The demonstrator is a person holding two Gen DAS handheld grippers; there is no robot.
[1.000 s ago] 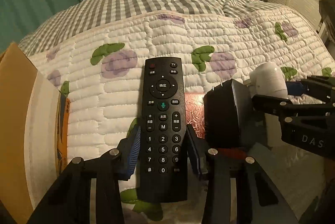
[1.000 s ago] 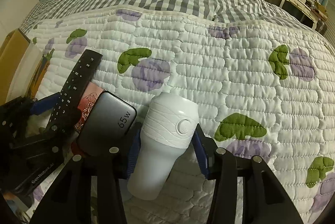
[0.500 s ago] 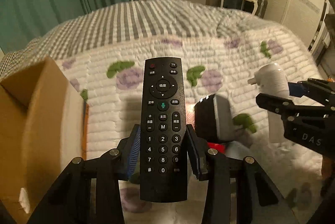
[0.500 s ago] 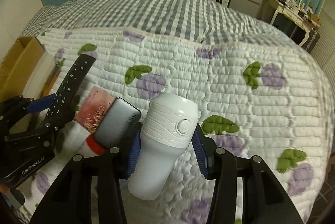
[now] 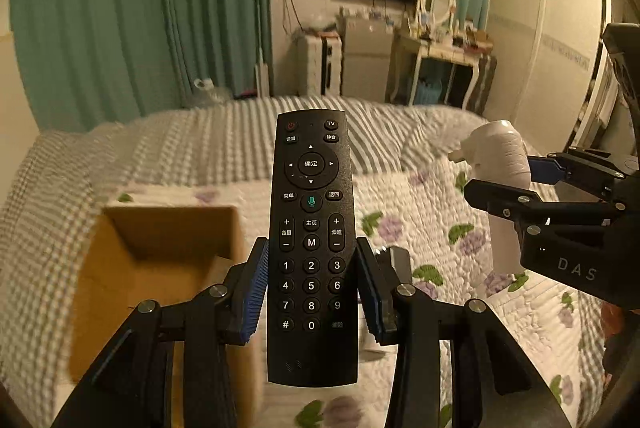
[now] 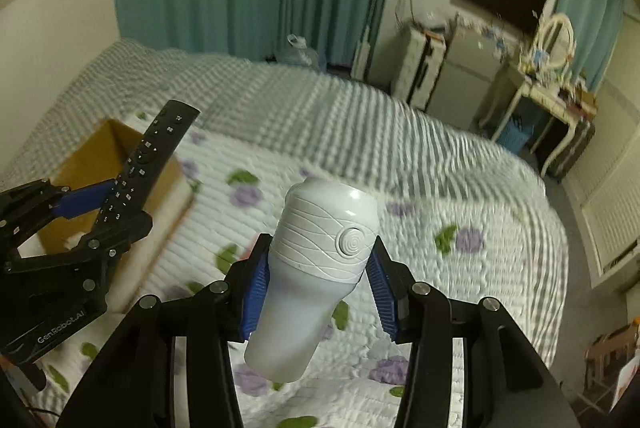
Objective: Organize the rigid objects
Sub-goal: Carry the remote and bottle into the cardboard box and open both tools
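The left gripper (image 5: pixel 311 288) was raised above the bed, its blue-padded jaws clamped on the sides of a black remote (image 5: pixel 312 248). Beside it, the right gripper (image 6: pixel 318 292) was held at a similar height, jaws closed around a white bottle (image 6: pixel 316 276).

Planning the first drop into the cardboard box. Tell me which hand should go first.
Left, probably. The left gripper holds the remote next to the open cardboard box. The right gripper, gripping the white bottle, sits farther from it.
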